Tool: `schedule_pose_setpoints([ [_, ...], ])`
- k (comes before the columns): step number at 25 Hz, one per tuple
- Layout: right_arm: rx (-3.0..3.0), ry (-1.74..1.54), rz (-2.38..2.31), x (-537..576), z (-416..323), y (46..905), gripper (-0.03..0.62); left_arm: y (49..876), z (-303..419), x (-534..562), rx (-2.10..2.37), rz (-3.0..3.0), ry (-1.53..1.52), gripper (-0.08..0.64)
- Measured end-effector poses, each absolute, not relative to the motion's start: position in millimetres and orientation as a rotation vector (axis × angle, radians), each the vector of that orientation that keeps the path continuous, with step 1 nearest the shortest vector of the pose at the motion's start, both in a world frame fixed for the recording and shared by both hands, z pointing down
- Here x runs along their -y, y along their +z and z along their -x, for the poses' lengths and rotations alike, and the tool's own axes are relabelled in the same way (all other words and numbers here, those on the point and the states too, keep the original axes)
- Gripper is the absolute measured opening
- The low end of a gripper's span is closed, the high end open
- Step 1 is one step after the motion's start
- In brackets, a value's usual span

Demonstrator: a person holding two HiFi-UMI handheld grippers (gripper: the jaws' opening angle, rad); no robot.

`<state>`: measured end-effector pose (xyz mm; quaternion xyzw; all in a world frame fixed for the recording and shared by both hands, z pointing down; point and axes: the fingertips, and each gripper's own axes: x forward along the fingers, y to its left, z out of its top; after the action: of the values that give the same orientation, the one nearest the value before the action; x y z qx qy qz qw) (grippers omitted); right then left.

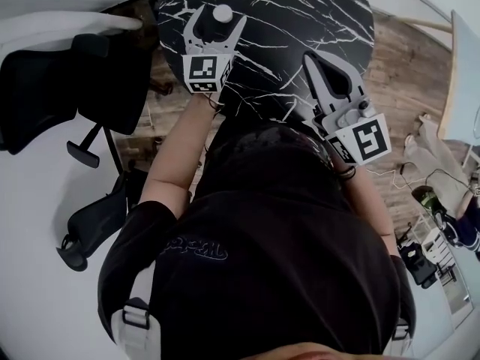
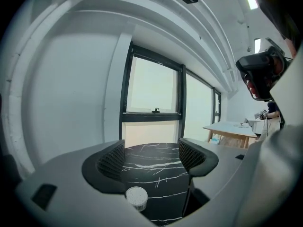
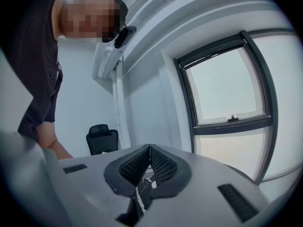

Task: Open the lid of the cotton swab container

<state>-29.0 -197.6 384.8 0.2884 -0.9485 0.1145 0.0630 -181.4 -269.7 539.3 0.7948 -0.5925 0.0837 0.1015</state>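
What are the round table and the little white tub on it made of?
The table: black with white veins, slightly glossy, so marble or marble-look laminate. The tub: pale, round, probably plastic; its dotted top hints at a clear lid.

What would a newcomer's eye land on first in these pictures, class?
A round black marble table with white veins fills the head view's top. On it stands a white cotton swab container, between the jaws of the open left gripper; the shut right gripper is over the table's right side.
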Motion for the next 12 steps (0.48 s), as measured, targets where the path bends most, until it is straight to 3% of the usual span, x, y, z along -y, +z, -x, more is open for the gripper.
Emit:
schedule_pose_setpoints([
  [12,2.873,0.349,-0.846,212.1,37.3,387.0,0.02,599.0,185.7,281.1,1.707,-2.29,0.36,0.356],
])
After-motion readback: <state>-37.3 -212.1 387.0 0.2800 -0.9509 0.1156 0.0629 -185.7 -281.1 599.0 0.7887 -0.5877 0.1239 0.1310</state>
